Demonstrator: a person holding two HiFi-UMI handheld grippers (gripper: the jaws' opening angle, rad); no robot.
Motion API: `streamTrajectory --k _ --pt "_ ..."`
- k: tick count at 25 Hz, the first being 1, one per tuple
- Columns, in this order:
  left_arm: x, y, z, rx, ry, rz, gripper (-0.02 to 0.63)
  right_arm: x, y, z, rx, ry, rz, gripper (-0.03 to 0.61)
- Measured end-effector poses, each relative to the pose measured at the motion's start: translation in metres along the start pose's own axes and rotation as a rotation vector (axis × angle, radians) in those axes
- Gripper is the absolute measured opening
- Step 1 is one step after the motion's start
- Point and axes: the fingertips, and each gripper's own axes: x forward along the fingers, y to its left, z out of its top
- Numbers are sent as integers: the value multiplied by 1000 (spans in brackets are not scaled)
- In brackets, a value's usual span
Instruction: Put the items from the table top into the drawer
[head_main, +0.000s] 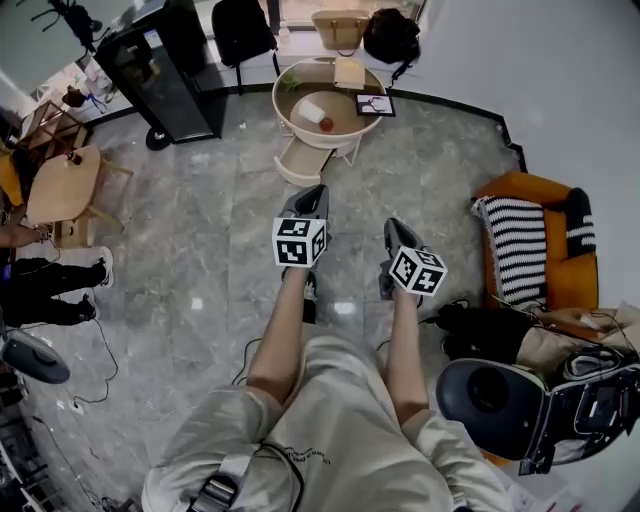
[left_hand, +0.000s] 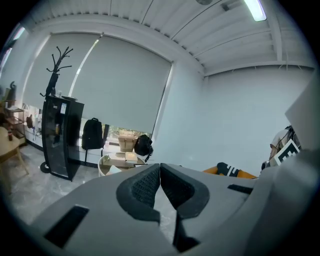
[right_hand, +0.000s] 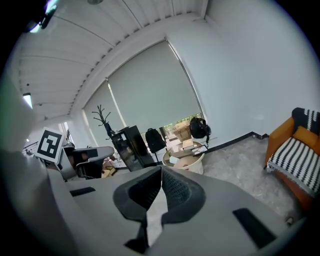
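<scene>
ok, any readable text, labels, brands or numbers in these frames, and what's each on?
None legible.
On shorts: a line of small print, too small to read.
On black cabinet: pale label, blurred.
On left gripper and right gripper: square marker patterns only, no letters.

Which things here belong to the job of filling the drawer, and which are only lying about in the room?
Job: round table, open drawer, white object, small red thing, beige box, framed card.
Lying about: orange armchair, black cabinet, backpack, black bag, wooden side table.
</scene>
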Motion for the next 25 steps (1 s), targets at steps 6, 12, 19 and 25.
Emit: streamTrajectory --k 6,12,19,25 --pt "53 48 19 -12 24 -13 21 66 -1 23 0 19 -24 34" --pt "82 97 35 -18 34 -18 21 122 19 30 5 32 -21 34" --pt "91 134 45 -5 39 -29 21 152 37 38 36 -7 -30 34" --pt "102 144 38 -11 55 -25 21 167 34 33 24 17 -33 34"
